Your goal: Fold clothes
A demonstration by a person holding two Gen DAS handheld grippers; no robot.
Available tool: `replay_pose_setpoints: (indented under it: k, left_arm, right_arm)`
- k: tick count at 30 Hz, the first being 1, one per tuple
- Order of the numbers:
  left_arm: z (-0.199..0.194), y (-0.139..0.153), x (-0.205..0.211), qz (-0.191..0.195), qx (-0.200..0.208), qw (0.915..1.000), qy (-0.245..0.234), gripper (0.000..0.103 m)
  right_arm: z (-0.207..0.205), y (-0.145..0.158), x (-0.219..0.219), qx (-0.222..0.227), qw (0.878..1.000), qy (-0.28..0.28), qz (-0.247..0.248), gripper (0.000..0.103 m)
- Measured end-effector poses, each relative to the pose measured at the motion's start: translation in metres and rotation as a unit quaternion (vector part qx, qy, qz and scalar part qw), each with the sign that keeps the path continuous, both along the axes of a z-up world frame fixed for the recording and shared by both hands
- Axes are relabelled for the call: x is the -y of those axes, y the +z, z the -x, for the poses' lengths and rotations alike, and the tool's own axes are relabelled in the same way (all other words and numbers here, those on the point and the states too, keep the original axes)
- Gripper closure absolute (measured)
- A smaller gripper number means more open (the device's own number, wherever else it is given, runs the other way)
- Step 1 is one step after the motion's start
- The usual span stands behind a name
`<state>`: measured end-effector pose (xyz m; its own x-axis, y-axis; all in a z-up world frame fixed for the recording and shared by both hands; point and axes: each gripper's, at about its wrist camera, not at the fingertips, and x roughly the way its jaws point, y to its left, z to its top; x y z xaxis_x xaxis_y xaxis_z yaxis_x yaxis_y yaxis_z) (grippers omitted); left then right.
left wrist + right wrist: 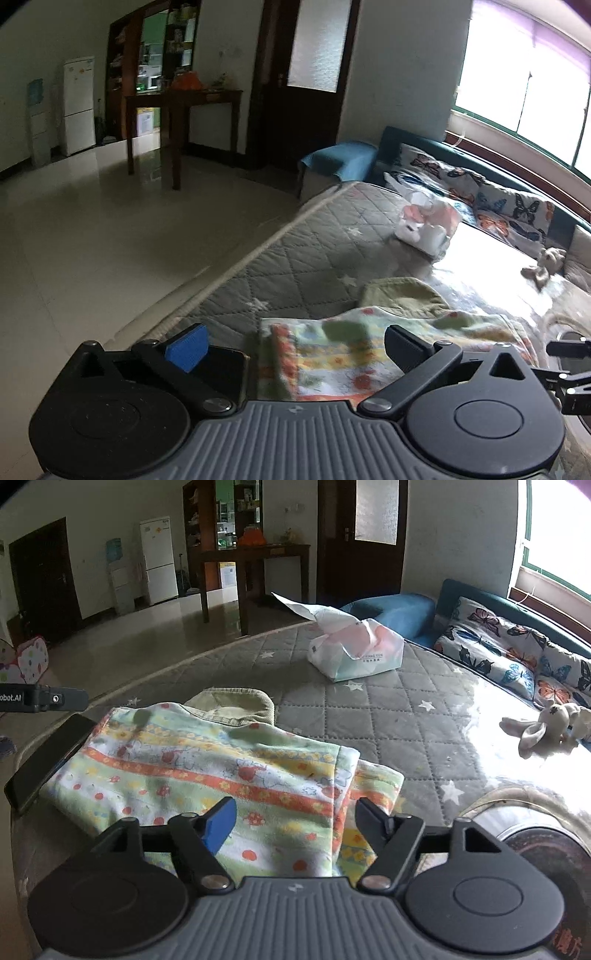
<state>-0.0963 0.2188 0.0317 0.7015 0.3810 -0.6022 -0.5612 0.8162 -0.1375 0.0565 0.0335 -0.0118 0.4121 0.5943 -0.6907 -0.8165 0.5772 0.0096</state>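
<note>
Printed garment (207, 771) lies folded on bed (424, 734). Left gripper (295, 347) and right gripper (295, 819) are held wide, empty. Overhanging layers could be dragged askew.

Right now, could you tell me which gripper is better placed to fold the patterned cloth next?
Probably the right gripper: open, directly over the patterned cloth by its folded edge. The left gripper hangs near its end.
</note>
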Motion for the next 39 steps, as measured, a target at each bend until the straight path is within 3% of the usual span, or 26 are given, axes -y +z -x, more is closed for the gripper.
replay_pose_setpoints:
  k: [13, 26, 39]
  left_arm:
    - [-0.006, -0.004, 0.04, -0.009, 0.007, 0.9995, -0.029, 0.0]
    - [-0.008, -0.009, 0.079, -0.021, -0.016, 0.9986, -0.045, 0.0]
    - [-0.001, -0.02, 0.102, -0.005, -0.04, 0.9979, -0.051, 0.0]
  right_arm:
    - [0.027, 0.001, 0.036, 0.016, 0.999, 0.028, 0.004, 0.017]
    - [0.049, 0.0, 0.066, 0.024, 0.999, -0.001, -0.03, 0.001]
    - [0.059, -0.004, 0.076, 0.025, 0.998, -0.035, -0.055, 0.0]
